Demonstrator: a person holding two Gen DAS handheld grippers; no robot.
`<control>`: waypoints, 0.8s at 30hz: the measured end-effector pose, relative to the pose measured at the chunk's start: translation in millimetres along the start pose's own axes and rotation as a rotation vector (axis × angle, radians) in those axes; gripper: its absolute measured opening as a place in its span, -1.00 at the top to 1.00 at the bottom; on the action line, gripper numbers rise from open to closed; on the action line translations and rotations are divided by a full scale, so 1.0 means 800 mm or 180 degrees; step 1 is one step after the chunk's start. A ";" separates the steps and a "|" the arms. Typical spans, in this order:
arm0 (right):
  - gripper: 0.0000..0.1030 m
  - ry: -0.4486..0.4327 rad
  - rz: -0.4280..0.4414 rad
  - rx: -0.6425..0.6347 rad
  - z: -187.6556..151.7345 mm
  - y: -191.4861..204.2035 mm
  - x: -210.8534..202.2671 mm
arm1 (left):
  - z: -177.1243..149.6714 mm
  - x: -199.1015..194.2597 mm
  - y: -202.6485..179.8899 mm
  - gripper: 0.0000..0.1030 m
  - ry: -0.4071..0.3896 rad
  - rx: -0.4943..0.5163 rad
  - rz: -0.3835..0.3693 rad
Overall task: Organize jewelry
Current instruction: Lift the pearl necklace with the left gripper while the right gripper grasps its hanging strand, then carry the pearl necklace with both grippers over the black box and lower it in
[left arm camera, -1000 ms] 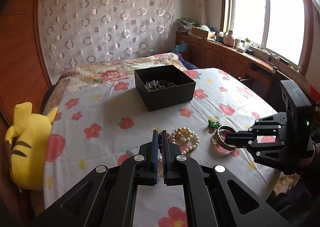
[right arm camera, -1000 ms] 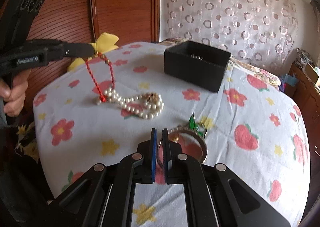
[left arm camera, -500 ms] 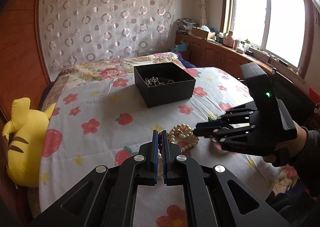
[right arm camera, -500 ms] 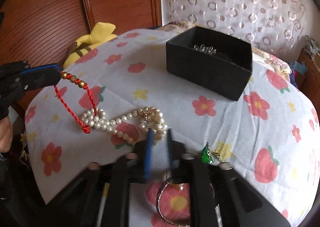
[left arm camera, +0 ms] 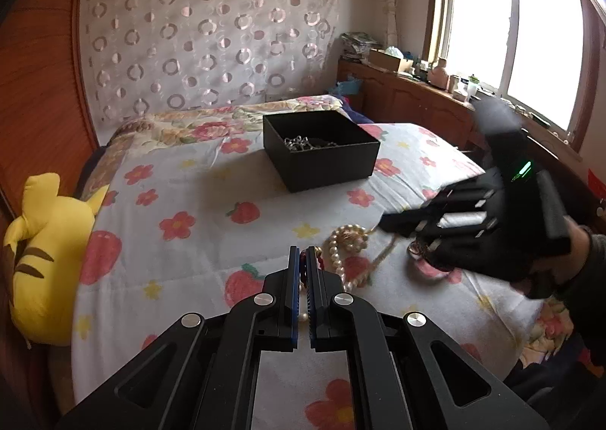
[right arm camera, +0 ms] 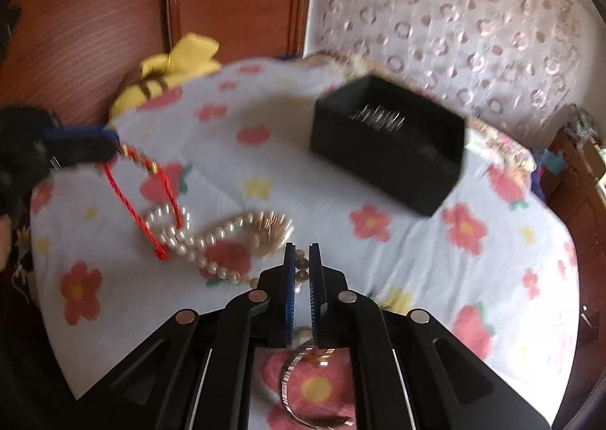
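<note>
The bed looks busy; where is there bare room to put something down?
Free: the stretch of quilt between the black box and the yellow plush toy, and the patch right of the box in the right wrist view. Crowded: in front of both tools, where the pearl necklace, red cord bracelet and bangle lie.

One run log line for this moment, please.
left gripper: shut on red cord bracelet | right gripper: shut on pearl necklace | black box: silver chain inside

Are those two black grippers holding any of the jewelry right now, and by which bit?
The left gripper pinches the red cord bracelet at its beaded end. The right gripper is shut on the pearl necklace, at one end of the strand.
</note>
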State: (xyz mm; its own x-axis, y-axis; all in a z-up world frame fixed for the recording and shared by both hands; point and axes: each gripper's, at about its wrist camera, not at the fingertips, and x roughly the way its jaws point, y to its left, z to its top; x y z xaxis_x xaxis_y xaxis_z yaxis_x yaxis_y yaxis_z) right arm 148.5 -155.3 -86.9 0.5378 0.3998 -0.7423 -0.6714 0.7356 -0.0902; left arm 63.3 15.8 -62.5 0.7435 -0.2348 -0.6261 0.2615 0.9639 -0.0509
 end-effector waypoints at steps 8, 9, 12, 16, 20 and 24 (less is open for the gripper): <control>0.85 -0.0566 -0.0206 -0.0103 0.042 -0.017 -0.093 | -0.007 0.015 0.008 0.95 0.0097 -0.0044 0.0038; 0.85 -0.0621 -0.0236 -0.0115 0.047 -0.019 -0.103 | -0.008 0.017 0.008 0.95 0.0106 -0.0047 0.0052; 0.85 -0.0755 -0.0272 -0.0109 0.059 -0.028 -0.127 | -0.010 0.021 0.009 0.95 0.0132 -0.0060 0.0033; 0.85 -0.0920 -0.0327 -0.0115 0.072 -0.033 -0.152 | -0.012 0.026 0.007 0.95 0.0160 -0.0048 0.0017; 0.85 -0.1044 -0.0378 -0.0121 0.083 -0.034 -0.168 | -0.016 0.034 0.003 0.95 0.0216 -0.0032 -0.0036; 0.85 -0.1149 -0.0468 -0.0123 0.093 -0.037 -0.179 | -0.021 0.042 -0.003 0.95 0.0268 0.0000 -0.0046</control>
State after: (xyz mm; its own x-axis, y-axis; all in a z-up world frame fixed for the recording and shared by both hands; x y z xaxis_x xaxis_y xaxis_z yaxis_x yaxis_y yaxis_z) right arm 129.1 -193.8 71.2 0.7699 0.4635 -0.4388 -0.5888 0.7809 -0.2083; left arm 77.5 7.7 -96.2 0.6854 -0.2372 -0.6885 0.2718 0.9605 -0.0603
